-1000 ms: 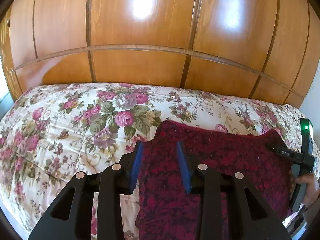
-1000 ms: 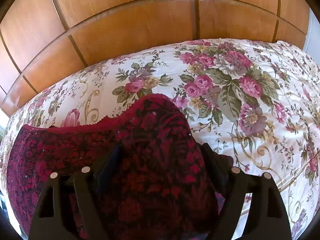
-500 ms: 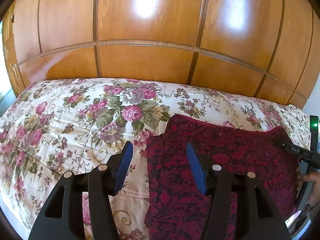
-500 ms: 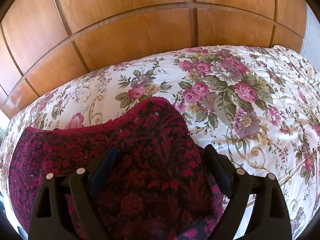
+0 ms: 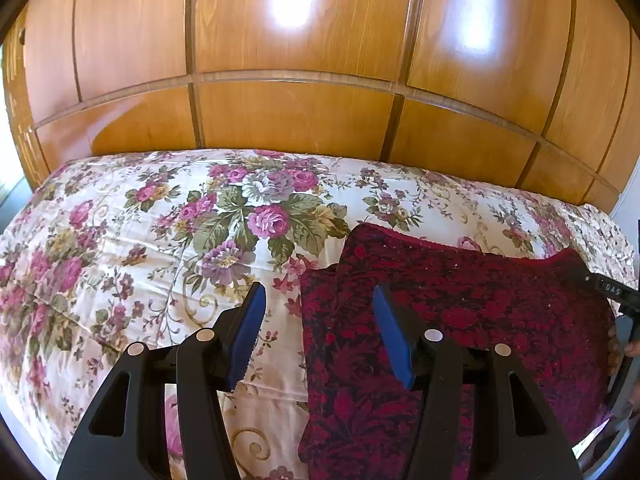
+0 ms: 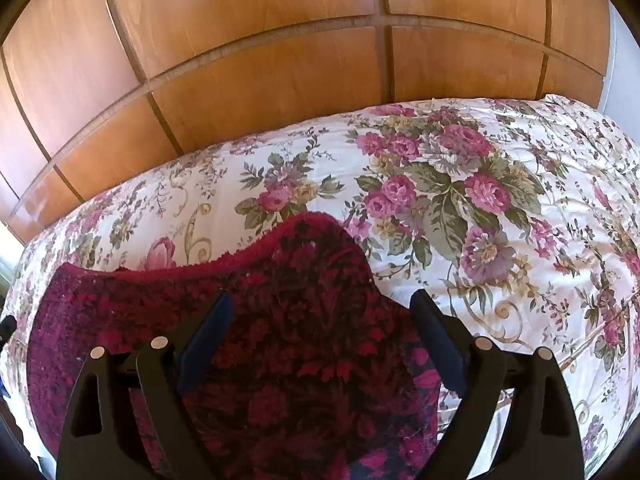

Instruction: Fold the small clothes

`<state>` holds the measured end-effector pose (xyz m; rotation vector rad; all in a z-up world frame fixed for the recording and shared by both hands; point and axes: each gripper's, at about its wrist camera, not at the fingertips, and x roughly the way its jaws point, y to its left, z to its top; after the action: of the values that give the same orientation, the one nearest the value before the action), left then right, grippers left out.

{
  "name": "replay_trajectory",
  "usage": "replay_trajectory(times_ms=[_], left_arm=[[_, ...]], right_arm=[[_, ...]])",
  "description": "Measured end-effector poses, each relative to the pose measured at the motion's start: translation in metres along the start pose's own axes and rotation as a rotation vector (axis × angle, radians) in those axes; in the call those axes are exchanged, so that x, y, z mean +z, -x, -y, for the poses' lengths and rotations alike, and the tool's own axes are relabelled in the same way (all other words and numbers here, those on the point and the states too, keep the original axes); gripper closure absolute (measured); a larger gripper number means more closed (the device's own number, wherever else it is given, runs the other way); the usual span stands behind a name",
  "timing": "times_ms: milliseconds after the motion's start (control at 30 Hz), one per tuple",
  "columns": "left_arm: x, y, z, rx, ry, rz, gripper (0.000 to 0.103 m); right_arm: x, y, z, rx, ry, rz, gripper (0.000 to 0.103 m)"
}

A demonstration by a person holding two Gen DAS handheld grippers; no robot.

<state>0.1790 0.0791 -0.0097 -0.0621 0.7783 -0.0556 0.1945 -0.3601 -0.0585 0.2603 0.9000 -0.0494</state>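
A dark red, flower-patterned knit garment point(image 5: 460, 300) lies folded and flat on the floral bedspread point(image 5: 160, 240). My left gripper point(image 5: 319, 294) hovers open over its left edge. One blue pad is above the bedspread and the other is above the cloth, and nothing is pinched. In the right wrist view the garment point(image 6: 300, 272) spreads under my right gripper point(image 6: 322, 299). This gripper stands wide open above the cloth's right corner, its fingers clear of the fabric. A hand point(image 5: 632, 348) shows at the right rim of the left wrist view.
A wooden panelled wardrobe point(image 5: 300, 112) rises right behind the bed's far edge. Bare bedspread stretches left of the garment and, in the right wrist view, right of it point(image 6: 520, 220).
My left gripper's jaws spread apart and drew back from the garment's left edge. The right gripper's fingers, earlier half covered by cloth, now stand free above it; the garment lies flat.
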Motion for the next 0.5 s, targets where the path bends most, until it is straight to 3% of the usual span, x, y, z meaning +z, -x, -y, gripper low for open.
replay_trajectory(times_ms=[500], left_arm=[[0.0,-0.013,-0.001,0.0,-0.011,-0.02,0.048]], right_arm=[[0.008,0.0,0.011,-0.025,-0.036,0.01,0.013]])
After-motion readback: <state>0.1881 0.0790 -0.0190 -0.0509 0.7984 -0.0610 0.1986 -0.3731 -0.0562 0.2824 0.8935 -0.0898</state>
